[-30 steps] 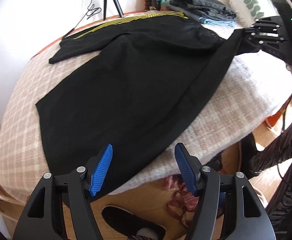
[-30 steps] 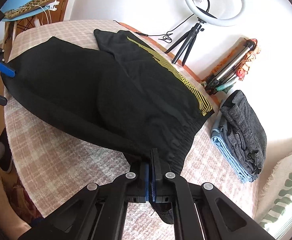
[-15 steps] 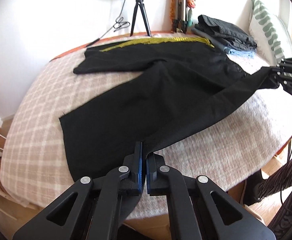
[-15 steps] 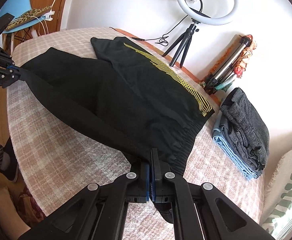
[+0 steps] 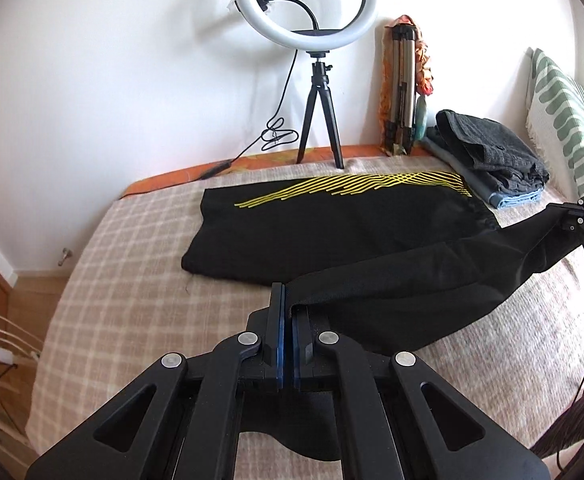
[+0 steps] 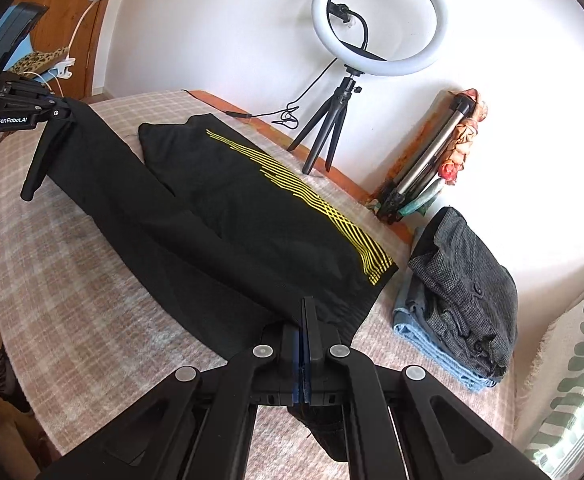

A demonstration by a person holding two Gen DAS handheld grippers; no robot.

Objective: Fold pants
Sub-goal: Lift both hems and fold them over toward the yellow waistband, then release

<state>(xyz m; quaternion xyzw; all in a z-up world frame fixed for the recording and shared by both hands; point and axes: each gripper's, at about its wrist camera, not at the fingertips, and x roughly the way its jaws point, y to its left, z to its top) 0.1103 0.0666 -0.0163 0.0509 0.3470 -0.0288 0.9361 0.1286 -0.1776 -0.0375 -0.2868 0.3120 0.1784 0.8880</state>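
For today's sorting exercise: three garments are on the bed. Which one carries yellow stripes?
The black pants, spread across the blanket and clamped by both grippers. The grey garment and the blue one beneath it are folded, stacked and stripeless.

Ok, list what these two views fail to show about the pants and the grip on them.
- Left wrist view: the hem of the pants below the left hand-held gripper is hidden by its body.
- Right wrist view: the waistband corner in the right hand-held gripper is covered by its fingers.
- Both views: the person is cut off by the edges.
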